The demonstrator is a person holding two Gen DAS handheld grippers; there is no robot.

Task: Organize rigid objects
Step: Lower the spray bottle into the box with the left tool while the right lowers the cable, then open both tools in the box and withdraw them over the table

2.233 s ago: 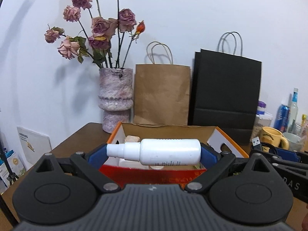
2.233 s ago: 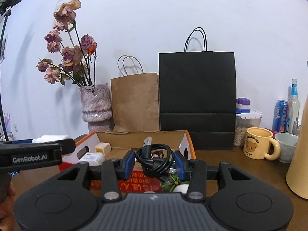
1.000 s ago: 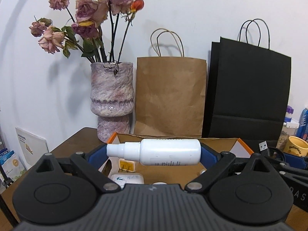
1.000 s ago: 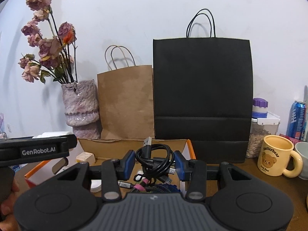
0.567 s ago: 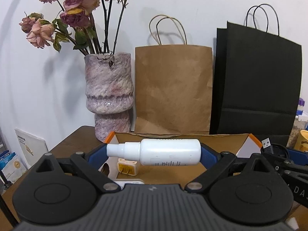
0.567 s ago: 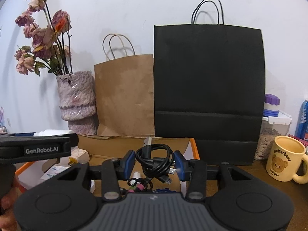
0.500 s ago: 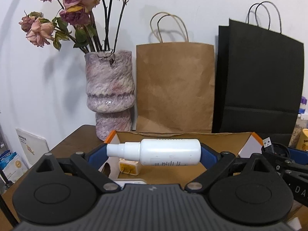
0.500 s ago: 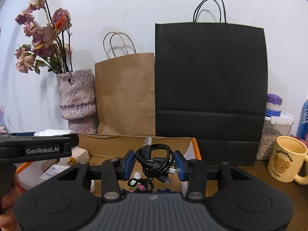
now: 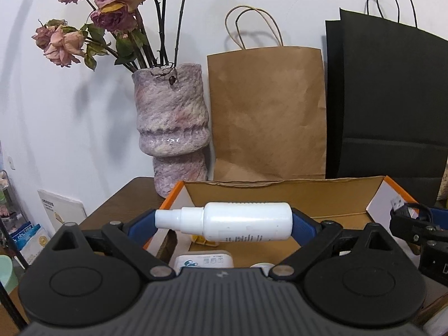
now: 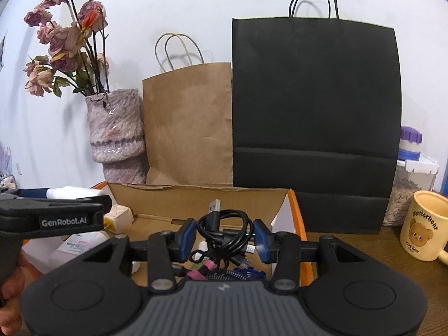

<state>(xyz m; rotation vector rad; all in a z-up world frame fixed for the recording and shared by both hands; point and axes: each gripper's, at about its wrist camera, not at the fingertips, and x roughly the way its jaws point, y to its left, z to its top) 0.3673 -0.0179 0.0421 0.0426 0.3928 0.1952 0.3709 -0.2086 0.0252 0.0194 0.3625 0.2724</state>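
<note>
We hold two grippers over one orange-edged cardboard box (image 9: 280, 196) on a brown wooden table (image 10: 364, 252). The left gripper (image 9: 224, 221) has its two blue-padded fingers clamped end to end on one white spray bottle (image 9: 232, 221), which lies crosswise, nozzle to the left, raised above the left part of the box. The right gripper (image 10: 224, 235) has its two blue pads closed on one coiled black USB cable (image 10: 224, 226), one silver plug standing up from the coil, hanging over the right part of the box.

Inside the box we count one cream-coloured plug adapter (image 10: 119, 215) near the back left, one flat white container with a blue-printed label (image 9: 203, 260) below the bottle, and a tangle of cords, pink and blue among them (image 10: 218, 271), beneath the cable; their number cannot be told.

Behind the box stand three things along the white wall: one mottled pink vase (image 9: 170, 123) of dried roses (image 9: 106, 14), one brown paper bag (image 9: 266, 112) and one black paper bag (image 10: 313, 123). To the right we see one clear lidded container topped by a purple-capped jar (image 10: 410, 142), and one yellow bear mug (image 10: 422, 224). In the right wrist view the left gripper shows at the left edge, marked GenRobot.AI.
</note>
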